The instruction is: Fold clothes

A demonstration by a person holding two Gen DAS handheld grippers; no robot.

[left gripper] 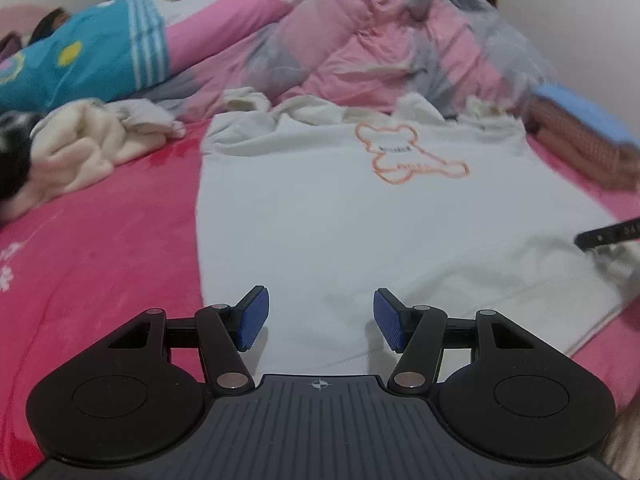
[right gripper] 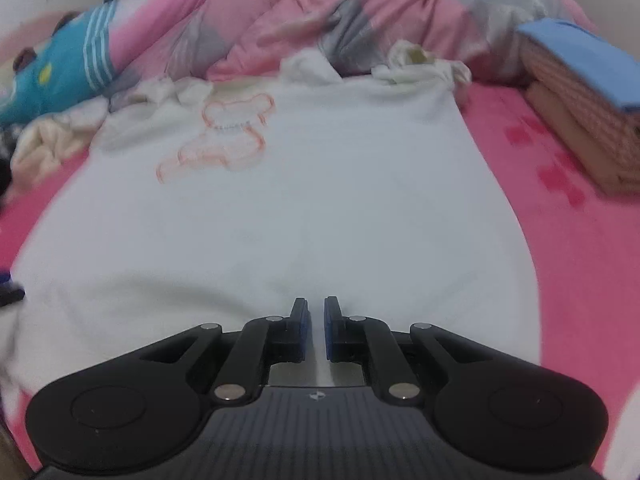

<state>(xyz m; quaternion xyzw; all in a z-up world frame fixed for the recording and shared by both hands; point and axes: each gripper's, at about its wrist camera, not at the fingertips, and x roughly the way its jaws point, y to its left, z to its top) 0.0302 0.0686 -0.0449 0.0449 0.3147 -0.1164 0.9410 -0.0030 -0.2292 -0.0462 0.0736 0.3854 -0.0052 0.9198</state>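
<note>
White cotton fills the middle of both views: a white sweatshirt (left gripper: 320, 208) lies spread flat, print up, on a pink bedspread (left gripper: 100, 240). An orange bear outline (left gripper: 404, 152) sits on its chest, toward the far end of the garment. Beyond the sweatshirt's collar end a rumpled pink and grey quilt (left gripper: 352, 48) is heaped, with a teal striped cushion (left gripper: 88, 56) off to the quilt's left. A cream garment (left gripper: 76, 148) lies bunched beside the sweatshirt's far left corner. Off the sweatshirt's far right corner stands a stack of folded checked cloth with a blue piece on top (right gripper: 580, 92).

Over the sweatshirt's near hem the left gripper (left gripper: 320, 322) hangs with its blue pads (left gripper: 252, 320) well apart and nothing between them. The right gripper (right gripper: 316, 328) is over the near part of the sweatshirt, its jaws drawn almost together with only a thin slit left; white fabric shows through that slit, but whether any of it is pinched cannot be told. A dark tip of the right gripper shows at the sweatshirt's right edge in the left view.
</note>
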